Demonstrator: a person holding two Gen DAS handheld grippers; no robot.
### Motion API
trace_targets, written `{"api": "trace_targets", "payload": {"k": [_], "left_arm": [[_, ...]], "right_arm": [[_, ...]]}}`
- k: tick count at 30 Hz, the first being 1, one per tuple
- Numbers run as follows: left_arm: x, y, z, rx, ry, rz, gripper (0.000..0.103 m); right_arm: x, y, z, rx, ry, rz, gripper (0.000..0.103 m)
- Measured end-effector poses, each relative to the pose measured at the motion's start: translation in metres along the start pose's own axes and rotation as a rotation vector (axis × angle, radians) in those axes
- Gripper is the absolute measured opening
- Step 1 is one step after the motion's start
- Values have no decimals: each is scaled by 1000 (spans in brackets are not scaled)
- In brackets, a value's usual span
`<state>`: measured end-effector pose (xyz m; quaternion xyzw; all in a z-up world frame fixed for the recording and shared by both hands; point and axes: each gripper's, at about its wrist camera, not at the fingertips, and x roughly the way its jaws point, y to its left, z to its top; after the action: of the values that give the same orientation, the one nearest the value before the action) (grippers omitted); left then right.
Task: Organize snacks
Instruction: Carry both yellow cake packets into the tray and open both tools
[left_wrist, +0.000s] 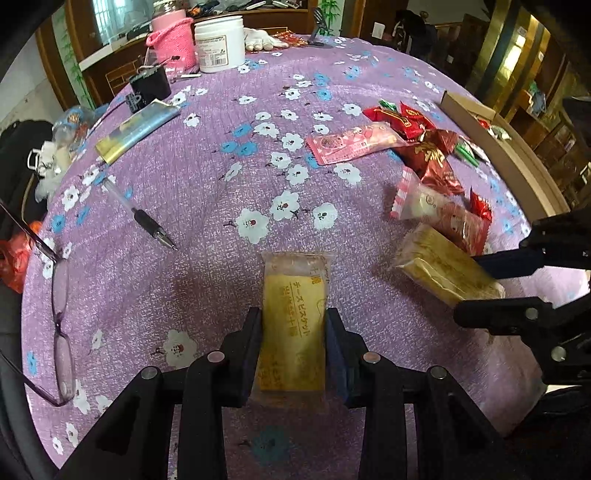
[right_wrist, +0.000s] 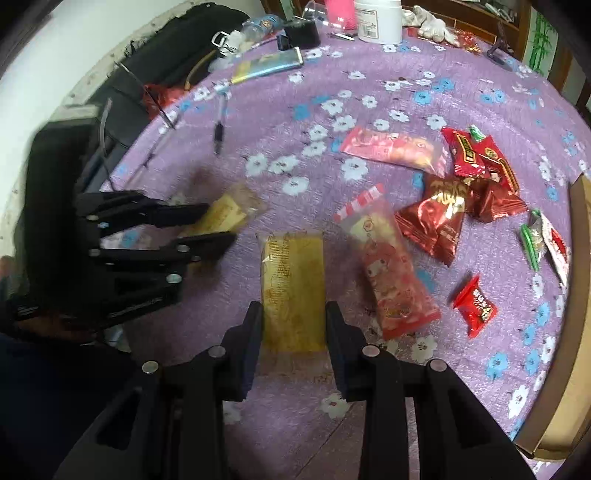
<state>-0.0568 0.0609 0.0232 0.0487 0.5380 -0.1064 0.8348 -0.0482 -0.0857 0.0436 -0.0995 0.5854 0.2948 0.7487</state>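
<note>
Two yellow biscuit packets are in play, one per tool. The left hand-held gripper (left_wrist: 293, 334) is clamped on the yellow biscuit packet (left_wrist: 293, 325), its pads pressed to the packet's long sides, with printed characters facing up. The right hand-held gripper (right_wrist: 293, 325) likewise pinches a second yellow packet (right_wrist: 291, 288) by its sides (this one shows fine print). Both packets sit low over the purple flowered table (left_wrist: 207, 155). Just right of the second packet lies a pink-and-clear wafer pack (right_wrist: 388, 273), and beyond it a cluster of dark red foil pouches (right_wrist: 439, 218), with bright red candy packs (right_wrist: 480, 155) behind and a small red sachet (right_wrist: 474, 306) apart to the right. A long pink snack bar (left_wrist: 354, 142) rests farther out. A cardboard box (right_wrist: 576, 332) borders the table's right edge. On the left side lie a pen (left_wrist: 147, 221) and eyeglasses (left_wrist: 61, 325).
</note>
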Motion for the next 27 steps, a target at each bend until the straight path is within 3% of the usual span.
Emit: {"api": "trace_targets", "payload": {"k": [2, 6, 8, 10, 27], "left_arm": [[0, -1, -2, 4, -5, 6, 41], [-1, -3, -7, 23, -33, 17, 43], [-2, -3, -8, 22, -44, 16, 35], [-3, -4, -9, 24, -45, 18, 35], [-32, -18, 5, -6, -102, -28, 35]], "right_arm": [[6, -3, -2, 23, 15, -6, 35], [9, -1, -7, 21, 15, -21, 35], [9, 3, -9, 9, 11, -20, 32], [7, 7, -11, -3, 2, -26, 31], [-38, -2, -20, 53, -173, 19, 31]]}}
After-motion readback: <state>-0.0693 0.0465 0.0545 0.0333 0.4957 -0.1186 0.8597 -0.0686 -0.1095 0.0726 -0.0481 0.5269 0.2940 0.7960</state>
